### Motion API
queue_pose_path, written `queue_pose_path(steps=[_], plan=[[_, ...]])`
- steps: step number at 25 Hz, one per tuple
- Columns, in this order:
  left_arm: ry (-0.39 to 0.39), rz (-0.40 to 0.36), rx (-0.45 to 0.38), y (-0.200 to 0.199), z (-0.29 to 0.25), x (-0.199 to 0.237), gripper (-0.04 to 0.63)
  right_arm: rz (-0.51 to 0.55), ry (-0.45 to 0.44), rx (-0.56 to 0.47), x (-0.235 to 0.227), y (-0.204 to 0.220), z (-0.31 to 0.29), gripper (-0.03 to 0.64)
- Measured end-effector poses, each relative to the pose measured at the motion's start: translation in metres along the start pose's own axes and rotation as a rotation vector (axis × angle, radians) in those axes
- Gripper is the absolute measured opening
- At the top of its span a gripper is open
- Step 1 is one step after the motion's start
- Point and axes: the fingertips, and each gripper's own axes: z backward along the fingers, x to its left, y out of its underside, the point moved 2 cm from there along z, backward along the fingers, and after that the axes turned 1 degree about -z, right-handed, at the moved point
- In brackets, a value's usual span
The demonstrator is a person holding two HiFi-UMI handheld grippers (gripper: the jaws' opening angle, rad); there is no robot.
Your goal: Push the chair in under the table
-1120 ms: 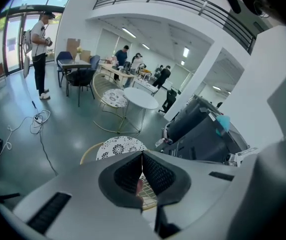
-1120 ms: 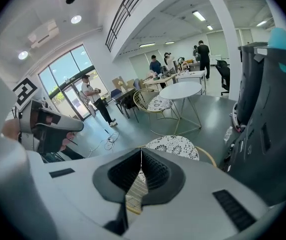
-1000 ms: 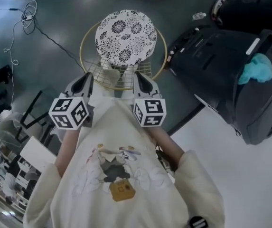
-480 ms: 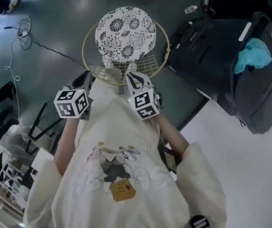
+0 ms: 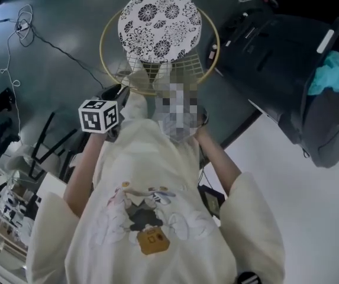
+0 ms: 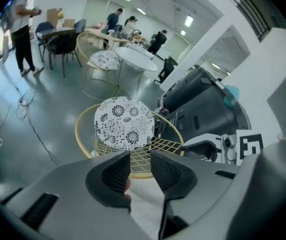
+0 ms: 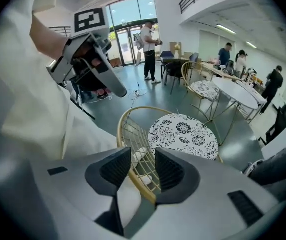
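- Both pairs of jaws stand apart and have just been opening. The left gripper (image 6: 140, 166) shows only the wire back (image 6: 152, 146) beyond its gap. The right gripper (image 7: 143, 171) has the gold rim (image 7: 119, 136) running through its gap, unclamped.
- The chair (image 5: 160, 25) stands on the floor, out from the counter (image 5: 299, 206).
- Risk: an uneven push on the round rim could spin or tip the chair, or the jaws could slide off.
- The head view does not show the right gripper, the chair legs or the space under the counter.
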Motion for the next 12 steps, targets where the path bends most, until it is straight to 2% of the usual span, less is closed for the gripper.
queue_pose_path(steps=[3,5,9,12], plan=[[-0.042,0.186,-0.025,0.015,-0.013,0.020,0.129,0.033,-0.028,0.024,0.010,0.009,-0.013,0.135],[-0.074,0.282,-0.033,0.023,-0.018,0.035,0.148,0.043,-0.046,0.032,0.016,0.010,-0.020,0.135],[-0.096,0.445,-0.019,0.045,-0.030,0.049,0.161,0.163,-0.059,0.076,0.026,0.017,-0.029,0.136],[-0.122,0.525,-0.016,0.057,-0.045,0.060,0.161,0.213,-0.081,0.108,0.031,0.024,-0.040,0.135]])
